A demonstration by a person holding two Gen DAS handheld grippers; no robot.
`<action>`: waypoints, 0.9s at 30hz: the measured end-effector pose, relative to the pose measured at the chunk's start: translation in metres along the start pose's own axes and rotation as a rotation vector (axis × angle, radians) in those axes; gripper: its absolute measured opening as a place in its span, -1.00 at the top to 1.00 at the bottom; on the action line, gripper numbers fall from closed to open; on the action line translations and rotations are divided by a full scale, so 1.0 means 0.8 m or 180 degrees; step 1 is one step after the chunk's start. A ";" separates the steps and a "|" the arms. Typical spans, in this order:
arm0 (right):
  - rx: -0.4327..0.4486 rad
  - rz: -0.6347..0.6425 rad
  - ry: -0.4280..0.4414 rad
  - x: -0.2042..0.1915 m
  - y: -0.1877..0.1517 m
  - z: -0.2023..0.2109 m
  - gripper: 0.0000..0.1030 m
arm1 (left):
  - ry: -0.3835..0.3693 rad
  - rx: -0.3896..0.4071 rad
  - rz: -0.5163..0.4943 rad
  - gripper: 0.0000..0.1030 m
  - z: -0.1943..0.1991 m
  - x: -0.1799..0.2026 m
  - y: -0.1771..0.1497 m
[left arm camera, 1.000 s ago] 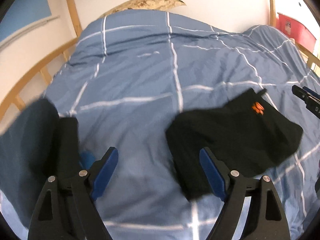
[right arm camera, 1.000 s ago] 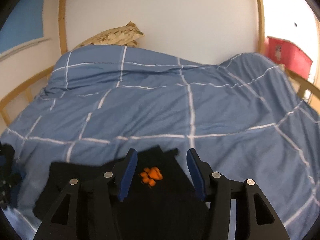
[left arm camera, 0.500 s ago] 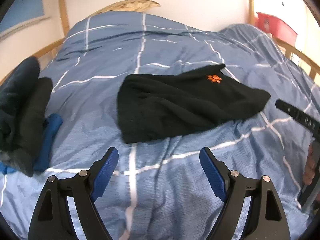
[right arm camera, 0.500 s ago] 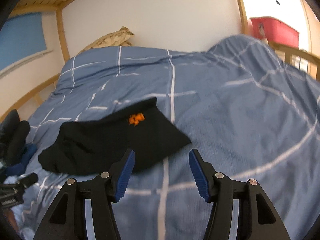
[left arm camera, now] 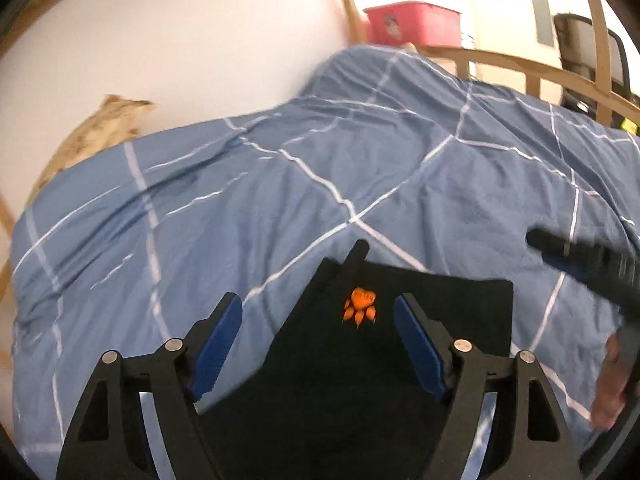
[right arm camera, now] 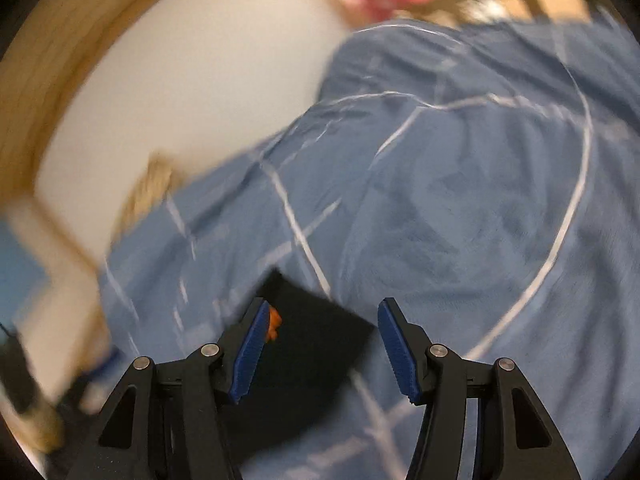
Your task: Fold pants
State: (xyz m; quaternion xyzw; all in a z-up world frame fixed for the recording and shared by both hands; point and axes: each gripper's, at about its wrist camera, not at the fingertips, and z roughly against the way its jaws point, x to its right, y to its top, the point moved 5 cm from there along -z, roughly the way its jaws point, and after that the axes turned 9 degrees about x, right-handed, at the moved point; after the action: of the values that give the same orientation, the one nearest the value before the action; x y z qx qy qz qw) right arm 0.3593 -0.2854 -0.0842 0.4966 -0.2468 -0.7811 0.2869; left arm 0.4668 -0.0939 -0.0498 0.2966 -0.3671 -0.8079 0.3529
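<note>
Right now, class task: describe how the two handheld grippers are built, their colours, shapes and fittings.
Both the left gripper and the right gripper have black plastic frames with triangular cut-outs, round silver pivot bolts, and two fingers lined with ribbed blue pads. No cables or sleeves show.

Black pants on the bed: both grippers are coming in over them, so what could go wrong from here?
The left gripper is closing over the folded black pants with nothing pinched yet; it may catch only the top layer and undo the fold. The soft blue duvet could get pinched too. The right gripper is near, and its view is blurred, so they might collide.
</note>
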 end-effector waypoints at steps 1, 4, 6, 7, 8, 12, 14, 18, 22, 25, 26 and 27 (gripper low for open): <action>0.0044 0.0051 -0.0041 0.002 -0.005 -0.004 -0.12 | -0.0036 -0.0007 -0.0043 -0.42 -0.011 0.002 0.001; 0.0116 0.0065 -0.0053 0.020 -0.033 -0.018 -0.12 | -0.0181 -0.0117 -0.0232 -0.37 -0.048 0.014 0.000; 0.0113 -0.0072 -0.0046 0.035 -0.047 -0.026 -0.12 | -0.0245 -0.0250 -0.0330 -0.22 -0.074 0.020 -0.003; 0.0057 -0.0161 -0.0031 0.043 -0.053 -0.033 -0.12 | -0.0266 -0.0312 -0.0362 -0.20 -0.087 0.021 -0.007; -0.0028 -0.0264 0.0001 0.048 -0.055 -0.042 -0.12 | -0.0286 -0.0366 -0.0384 -0.17 -0.102 0.022 -0.009; 0.0065 -0.0196 0.0028 0.042 -0.048 -0.049 -0.12 | -0.0423 -0.0541 -0.0342 0.06 -0.134 0.026 -0.018; 0.0023 -0.0173 0.0083 0.034 -0.053 -0.050 -0.12 | -0.0410 -0.0577 -0.0392 0.08 -0.142 0.029 -0.019; -0.0020 -0.0125 0.0097 0.032 -0.057 -0.054 -0.12 | -0.0358 -0.0690 -0.0388 0.52 -0.154 0.029 -0.027; -0.0024 -0.0098 0.0080 0.033 -0.058 -0.056 -0.12 | -0.0434 -0.0754 -0.0282 0.91 -0.156 0.027 -0.034; -0.0019 -0.0067 0.0113 0.030 -0.058 -0.056 -0.11 | -0.0389 -0.0656 -0.0157 0.91 -0.144 0.015 -0.030; -0.0024 -0.0067 0.0110 0.030 -0.058 -0.058 -0.11 | -0.0372 -0.0651 -0.0153 0.91 -0.142 0.011 -0.029; -0.0024 -0.0065 0.0106 0.031 -0.058 -0.057 -0.11 | -0.0321 -0.0637 -0.0150 0.91 -0.140 0.007 -0.028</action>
State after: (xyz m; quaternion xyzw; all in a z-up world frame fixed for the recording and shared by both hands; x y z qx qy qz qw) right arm 0.3837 -0.2738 -0.1487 0.5110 -0.2339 -0.7766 0.2849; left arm 0.5385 -0.1303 -0.1315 0.2274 -0.2949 -0.8625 0.3427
